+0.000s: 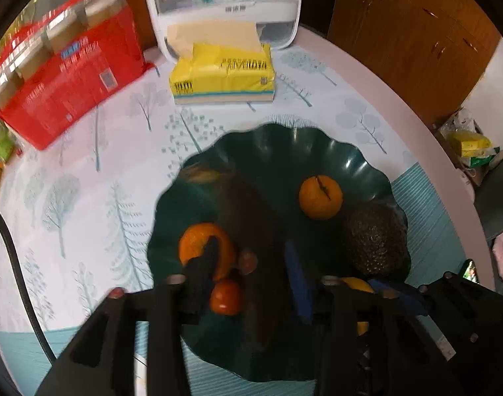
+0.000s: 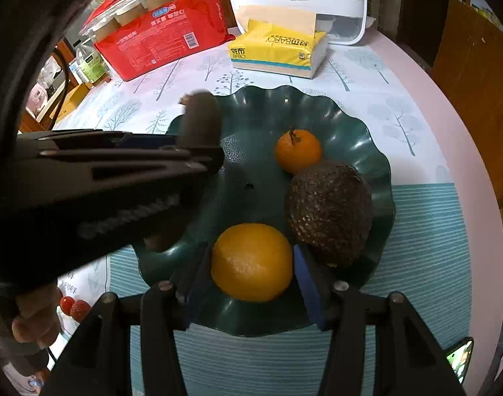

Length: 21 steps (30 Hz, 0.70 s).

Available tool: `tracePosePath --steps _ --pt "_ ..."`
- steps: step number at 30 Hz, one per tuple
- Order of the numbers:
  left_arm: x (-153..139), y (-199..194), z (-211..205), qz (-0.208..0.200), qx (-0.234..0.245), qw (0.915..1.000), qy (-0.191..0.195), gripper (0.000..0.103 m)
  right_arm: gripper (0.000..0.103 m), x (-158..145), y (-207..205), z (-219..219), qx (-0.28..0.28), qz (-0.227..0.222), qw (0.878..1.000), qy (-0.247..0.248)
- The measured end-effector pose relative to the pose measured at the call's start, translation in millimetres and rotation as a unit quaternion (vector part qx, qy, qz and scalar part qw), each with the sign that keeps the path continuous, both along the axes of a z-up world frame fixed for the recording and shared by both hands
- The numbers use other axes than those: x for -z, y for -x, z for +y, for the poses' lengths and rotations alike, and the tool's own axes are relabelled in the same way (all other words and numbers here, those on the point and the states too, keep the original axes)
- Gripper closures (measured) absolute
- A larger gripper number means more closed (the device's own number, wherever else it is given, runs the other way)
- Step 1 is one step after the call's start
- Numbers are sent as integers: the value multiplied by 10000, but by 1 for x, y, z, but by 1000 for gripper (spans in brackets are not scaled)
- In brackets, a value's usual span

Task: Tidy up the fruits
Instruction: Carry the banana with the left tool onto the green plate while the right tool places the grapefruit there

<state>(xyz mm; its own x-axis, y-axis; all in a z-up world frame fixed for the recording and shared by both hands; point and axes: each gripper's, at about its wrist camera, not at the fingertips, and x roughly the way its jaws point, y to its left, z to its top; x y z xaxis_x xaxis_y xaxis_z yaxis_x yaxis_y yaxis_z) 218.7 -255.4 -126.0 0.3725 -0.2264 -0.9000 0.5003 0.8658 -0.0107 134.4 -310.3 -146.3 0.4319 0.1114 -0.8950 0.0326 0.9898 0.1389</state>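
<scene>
My right gripper (image 2: 253, 280) straddles the orange (image 2: 251, 262) at the near rim of the green plate (image 2: 350, 115), jaws spread either side with a sliver of gap, while my left gripper (image 2: 198, 138), off to the left, pinches a brown kiwi (image 2: 200, 118).

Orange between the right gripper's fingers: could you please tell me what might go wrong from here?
1. The orange lies by the plate's near rim; a nudge from the right gripper could roll it off.
2. The left gripper holds a brown fruit above the plate; dropped, it might knock the mandarin or avocado.
</scene>
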Motion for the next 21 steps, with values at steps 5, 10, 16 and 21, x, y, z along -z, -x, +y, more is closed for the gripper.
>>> tracePosePath --steps 5,10,16,21 --pt "-19 10 1 -516 166 9985 -120 25 49 -2 1 -1 73 -9 9999 -71" --pt "-28 11 9 -503 76 9987 -86 25 48 -11 3 -3 115 -121 9998 -91" --pt "-41 14 24 -487 -155 9987 -49 25 48 -22 7 -1 98 -257 9996 -47" --pt "-53 21 38 -557 -274 9981 0 25 48 -28 12 2 78 -279 9996 -9"
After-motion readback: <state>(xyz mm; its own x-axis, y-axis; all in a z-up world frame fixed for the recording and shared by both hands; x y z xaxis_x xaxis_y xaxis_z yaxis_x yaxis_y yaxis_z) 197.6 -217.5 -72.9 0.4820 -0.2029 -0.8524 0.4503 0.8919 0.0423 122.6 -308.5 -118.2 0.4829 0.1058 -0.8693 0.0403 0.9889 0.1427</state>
